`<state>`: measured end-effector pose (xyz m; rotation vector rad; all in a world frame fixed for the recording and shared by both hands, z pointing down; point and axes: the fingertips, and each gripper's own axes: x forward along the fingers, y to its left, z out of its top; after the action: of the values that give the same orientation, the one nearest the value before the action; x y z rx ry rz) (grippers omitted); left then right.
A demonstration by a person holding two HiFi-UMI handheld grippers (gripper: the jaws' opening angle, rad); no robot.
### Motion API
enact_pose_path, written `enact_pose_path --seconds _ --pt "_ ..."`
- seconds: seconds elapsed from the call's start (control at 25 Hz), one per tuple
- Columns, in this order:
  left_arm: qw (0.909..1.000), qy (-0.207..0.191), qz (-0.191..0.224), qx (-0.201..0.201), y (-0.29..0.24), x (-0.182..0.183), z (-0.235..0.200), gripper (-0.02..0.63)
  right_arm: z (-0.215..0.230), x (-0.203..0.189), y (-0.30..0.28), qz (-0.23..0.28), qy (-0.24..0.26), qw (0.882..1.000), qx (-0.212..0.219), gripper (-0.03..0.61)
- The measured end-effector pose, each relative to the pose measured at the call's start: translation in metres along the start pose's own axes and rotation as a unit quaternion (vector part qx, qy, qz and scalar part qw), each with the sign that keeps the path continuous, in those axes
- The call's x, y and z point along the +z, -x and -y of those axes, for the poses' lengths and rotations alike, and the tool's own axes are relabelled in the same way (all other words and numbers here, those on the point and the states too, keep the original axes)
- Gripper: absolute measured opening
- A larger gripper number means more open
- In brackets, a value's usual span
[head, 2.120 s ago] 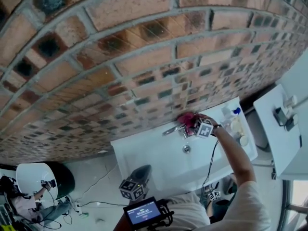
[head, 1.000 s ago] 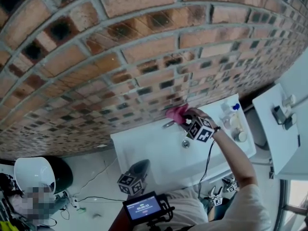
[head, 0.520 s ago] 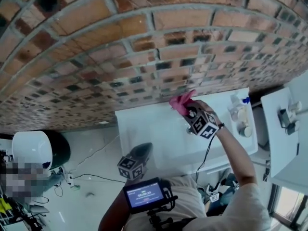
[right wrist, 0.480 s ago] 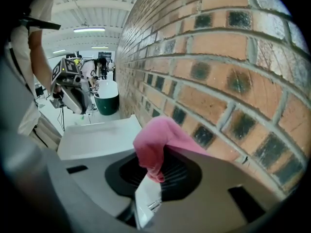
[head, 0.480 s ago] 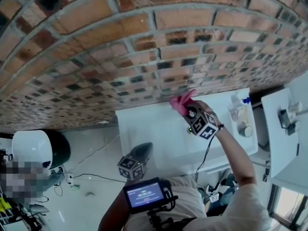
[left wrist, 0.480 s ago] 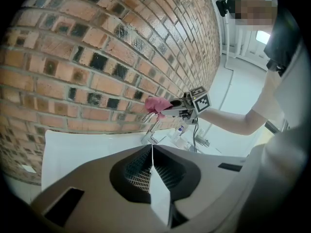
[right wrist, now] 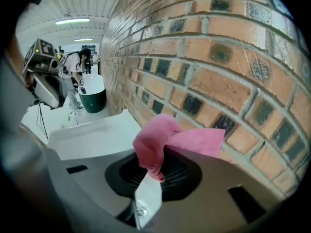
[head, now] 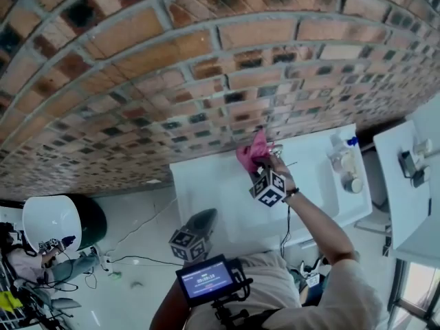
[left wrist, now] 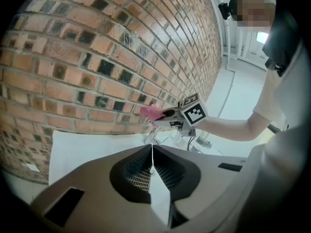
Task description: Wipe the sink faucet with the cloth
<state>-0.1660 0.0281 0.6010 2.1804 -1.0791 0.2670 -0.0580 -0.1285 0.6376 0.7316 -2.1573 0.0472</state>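
Right gripper (right wrist: pixel 148 178) clamped on the pink cloth (right wrist: pixel 165 140), which bunched up out of its jaws and hung just short of the brick wall (right wrist: pixel 218 47) ahead. Faucet (left wrist: pixel 150 138) sat just below that gripper, apart from the cloth; its long axis was too small to tell. Judged next: bring the cloth down onto it. Left gripper (left wrist: pixel 152 159) closed on nothing, well back over the sink (head: pixel 206 184), so the right gripper was nearer.
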Motion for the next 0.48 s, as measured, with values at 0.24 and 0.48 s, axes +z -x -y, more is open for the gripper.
enact_pose_path --seconds 0.24,0.48 --pt "0.9999 0.007 0.004 0.009 0.009 -0.003 -0.004 -0.009 -0.001 0.013 -0.014 0.055 -0.183 0.981 -0.015 0.071" --pt "0.9999 0.008 -0.003 0.007 0.010 -0.012 -0.002 -0.009 -0.010 0.016 -0.038 0.072 -0.250 0.965 -0.018 0.071"
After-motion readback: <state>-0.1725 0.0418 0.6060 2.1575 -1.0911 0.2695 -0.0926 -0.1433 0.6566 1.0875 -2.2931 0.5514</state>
